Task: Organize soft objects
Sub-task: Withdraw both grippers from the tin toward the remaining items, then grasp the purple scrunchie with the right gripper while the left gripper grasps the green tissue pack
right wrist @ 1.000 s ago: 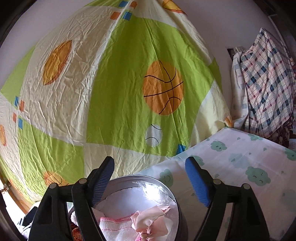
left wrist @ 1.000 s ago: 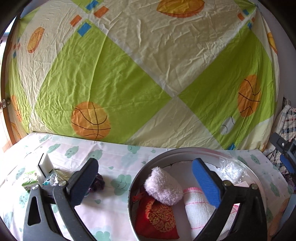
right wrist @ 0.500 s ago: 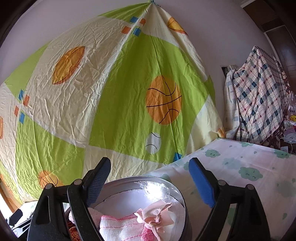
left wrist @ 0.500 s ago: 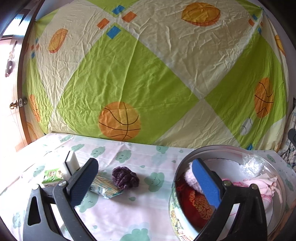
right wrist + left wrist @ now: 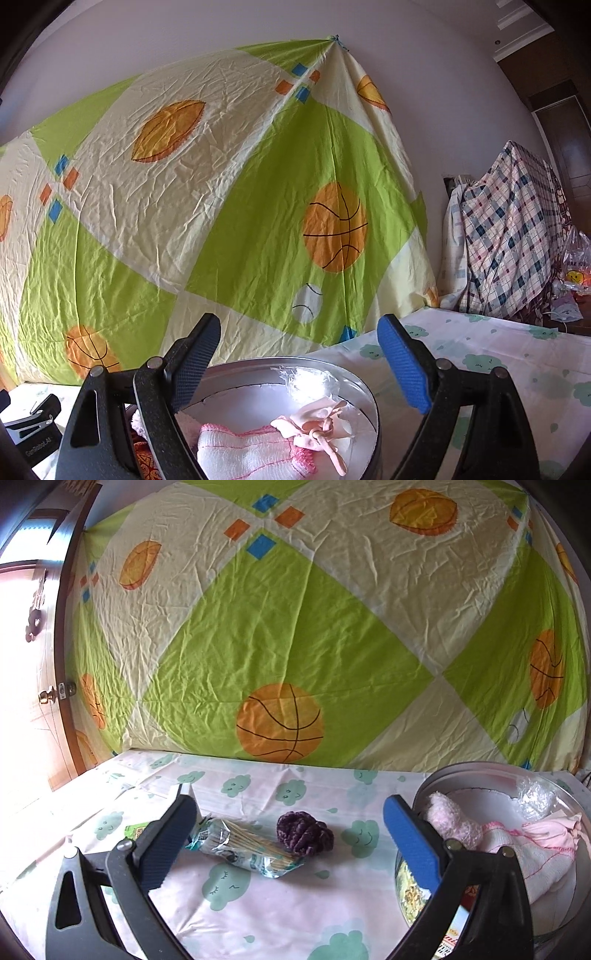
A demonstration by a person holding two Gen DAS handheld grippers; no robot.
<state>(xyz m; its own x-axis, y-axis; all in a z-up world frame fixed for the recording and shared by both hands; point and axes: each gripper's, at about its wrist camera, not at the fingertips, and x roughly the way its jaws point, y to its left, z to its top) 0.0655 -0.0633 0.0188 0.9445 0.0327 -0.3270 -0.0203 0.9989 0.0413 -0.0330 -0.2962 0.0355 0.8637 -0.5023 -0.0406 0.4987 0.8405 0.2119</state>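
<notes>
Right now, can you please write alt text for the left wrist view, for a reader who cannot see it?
The open left gripper faces a crinkly purple soft lump and a plastic-wrapped packet of thin sticks on a cloud-print tablecloth. At right, a round metal tin holds pink and white cloths.

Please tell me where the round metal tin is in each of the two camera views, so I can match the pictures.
Left wrist view: the tin is at the lower right edge, partly behind the blue finger of the left tool.
Right wrist view: the tin is at bottom centre, below and between the fingers of the right tool.
Shared landmark: the white towel with pink stitching lying inside the tin.
</notes>
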